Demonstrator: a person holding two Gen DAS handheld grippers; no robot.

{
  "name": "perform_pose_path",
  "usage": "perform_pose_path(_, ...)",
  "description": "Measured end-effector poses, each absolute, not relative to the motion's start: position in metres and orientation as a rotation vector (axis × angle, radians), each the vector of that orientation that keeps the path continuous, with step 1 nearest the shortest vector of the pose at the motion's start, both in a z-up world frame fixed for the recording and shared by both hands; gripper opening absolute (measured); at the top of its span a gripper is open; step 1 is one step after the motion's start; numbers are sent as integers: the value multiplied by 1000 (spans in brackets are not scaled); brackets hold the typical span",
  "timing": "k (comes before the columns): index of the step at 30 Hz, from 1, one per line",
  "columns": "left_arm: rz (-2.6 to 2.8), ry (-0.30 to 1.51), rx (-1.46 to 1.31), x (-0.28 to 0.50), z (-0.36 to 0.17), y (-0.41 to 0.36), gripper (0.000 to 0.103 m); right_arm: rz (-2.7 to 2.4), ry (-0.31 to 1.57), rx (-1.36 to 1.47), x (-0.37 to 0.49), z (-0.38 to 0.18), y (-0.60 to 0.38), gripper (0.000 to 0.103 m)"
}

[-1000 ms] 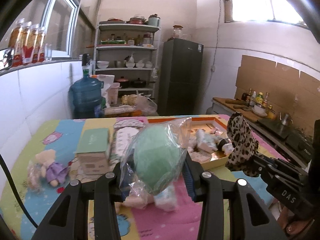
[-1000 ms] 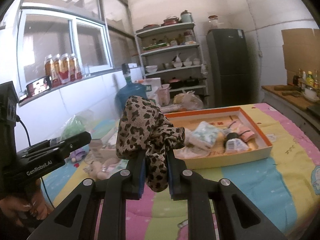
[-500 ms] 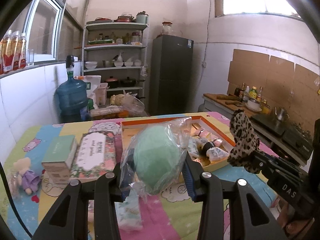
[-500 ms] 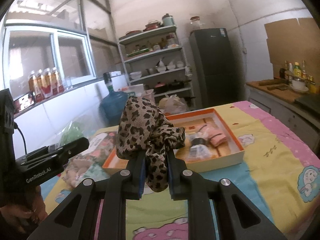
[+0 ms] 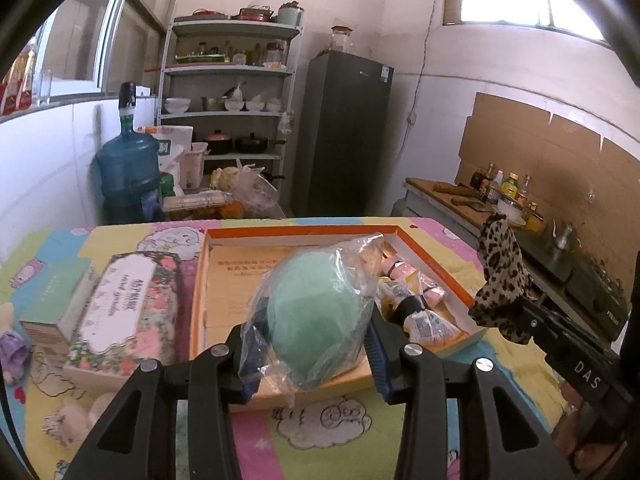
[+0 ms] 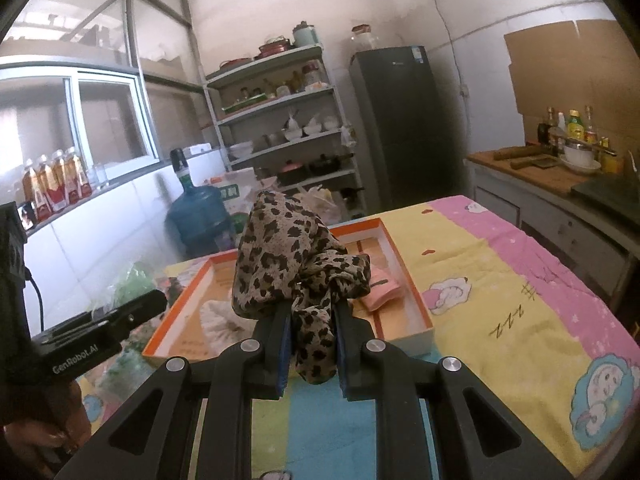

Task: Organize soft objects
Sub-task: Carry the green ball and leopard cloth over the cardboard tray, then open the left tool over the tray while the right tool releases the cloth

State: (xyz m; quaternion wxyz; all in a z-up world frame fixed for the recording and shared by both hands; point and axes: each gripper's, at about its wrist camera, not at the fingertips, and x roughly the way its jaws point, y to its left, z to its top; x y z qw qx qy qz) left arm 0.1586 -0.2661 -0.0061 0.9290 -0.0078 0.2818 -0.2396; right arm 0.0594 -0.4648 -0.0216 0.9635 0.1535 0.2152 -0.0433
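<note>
My left gripper (image 5: 312, 344) is shut on a green soft ball in a clear plastic bag (image 5: 316, 316), held above the near edge of the orange-rimmed tray (image 5: 300, 232). My right gripper (image 6: 310, 340) is shut on a leopard-print cloth (image 6: 288, 256), held above the tray's near side (image 6: 400, 264). The cloth also shows at the right of the left wrist view (image 5: 500, 280). Several small wrapped soft items (image 5: 416, 304) lie in the tray's right part, with a pink pack (image 6: 380, 290) among them.
A floral box (image 5: 124, 308) and a green-topped box (image 5: 52, 300) lie left of the tray on the cartoon-print tablecloth (image 6: 500, 300). A small plush toy (image 5: 12, 348) sits at the far left. A water jug (image 5: 128, 172), shelves and fridge stand behind the table.
Both grippers have moved right along the table toward the tray, still holding their items. The tray now lies directly below and ahead of both.
</note>
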Motion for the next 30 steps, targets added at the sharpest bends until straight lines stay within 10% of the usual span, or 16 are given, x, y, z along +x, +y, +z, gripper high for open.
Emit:
perform_pose_path(22,-467,720,-46,213,-49,-288,44,-14,537,294,137,-41,-475,20)
perform_pose_path(30,-490,718,-110,214,-48,-282,71,10,571,298,150,-47,-472,21)
